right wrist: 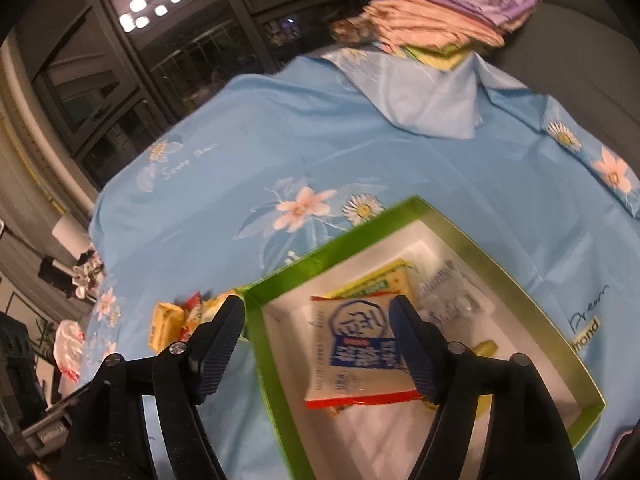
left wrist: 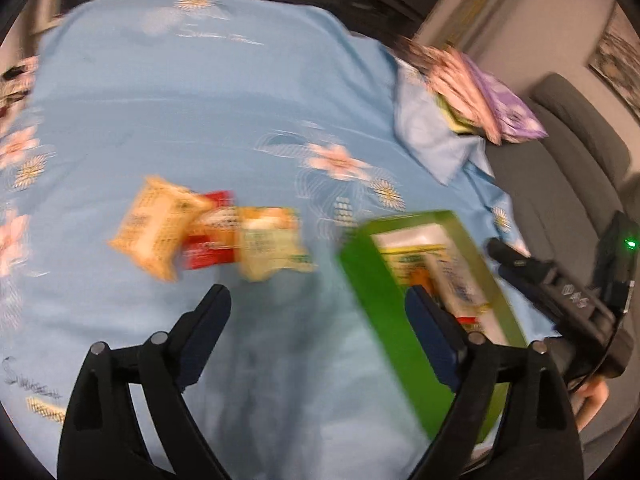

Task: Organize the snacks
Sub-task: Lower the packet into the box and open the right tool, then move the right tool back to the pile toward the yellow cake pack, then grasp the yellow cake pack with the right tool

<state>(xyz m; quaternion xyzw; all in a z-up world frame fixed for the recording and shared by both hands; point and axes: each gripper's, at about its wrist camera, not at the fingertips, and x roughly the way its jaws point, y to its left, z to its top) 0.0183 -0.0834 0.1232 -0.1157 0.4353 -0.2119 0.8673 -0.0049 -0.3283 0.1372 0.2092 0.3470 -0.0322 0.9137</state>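
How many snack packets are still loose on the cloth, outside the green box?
3, clustered left of the green box: a yellow packet leftmost, a red packet in the middle, an orange-and-white packet nearest the box. More may hide underneath.

A pale blue floral cloth point(right wrist: 328, 132) covers the table, a folded pile of pink and purple fabrics point(right wrist: 452, 8) stacked at its two o'clock corner. Dark-framed glass windows point(right wrist: 132, 76) span ten to twelve o'clock, mirroring a cluster of round ceiling lights point(right wrist: 154, 6). A grey upholstered sofa point(left wrist: 568, 152) sits at three o'clock beneath a framed picture point(left wrist: 618, 60) on the beige wall
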